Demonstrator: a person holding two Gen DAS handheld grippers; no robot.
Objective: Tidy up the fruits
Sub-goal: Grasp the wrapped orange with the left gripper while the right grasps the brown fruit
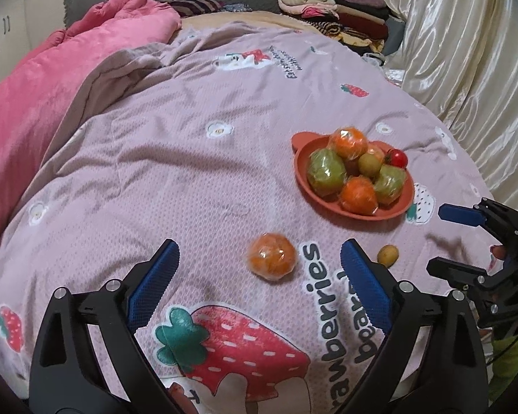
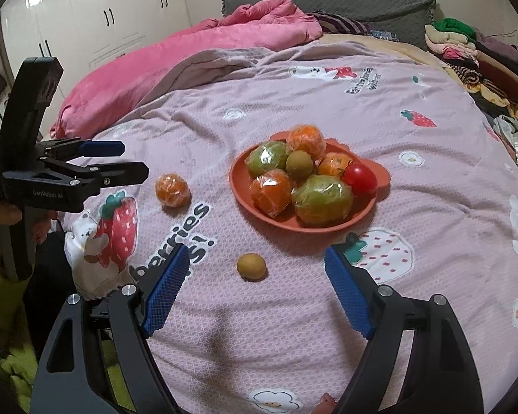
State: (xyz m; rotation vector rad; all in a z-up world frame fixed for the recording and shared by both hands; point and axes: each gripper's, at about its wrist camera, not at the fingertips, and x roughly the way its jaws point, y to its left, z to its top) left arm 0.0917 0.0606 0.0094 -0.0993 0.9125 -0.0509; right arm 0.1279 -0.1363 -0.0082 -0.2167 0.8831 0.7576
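Observation:
An orange plate on the bed holds several wrapped oranges, green fruits, a small brown fruit and a red tomato. A loose wrapped orange lies on the blanket just ahead of my open left gripper, between its fingertips. A loose small brown fruit lies between the fingertips of my open right gripper. Each gripper shows side-on in the other's view: the right gripper and the left gripper. Both are empty.
The pink strawberry-print blanket covers the bed. A pink quilt lies bunched at the far left. Folded clothes are stacked at the head. A cream curtain hangs at the right, and white wardrobes stand at the left.

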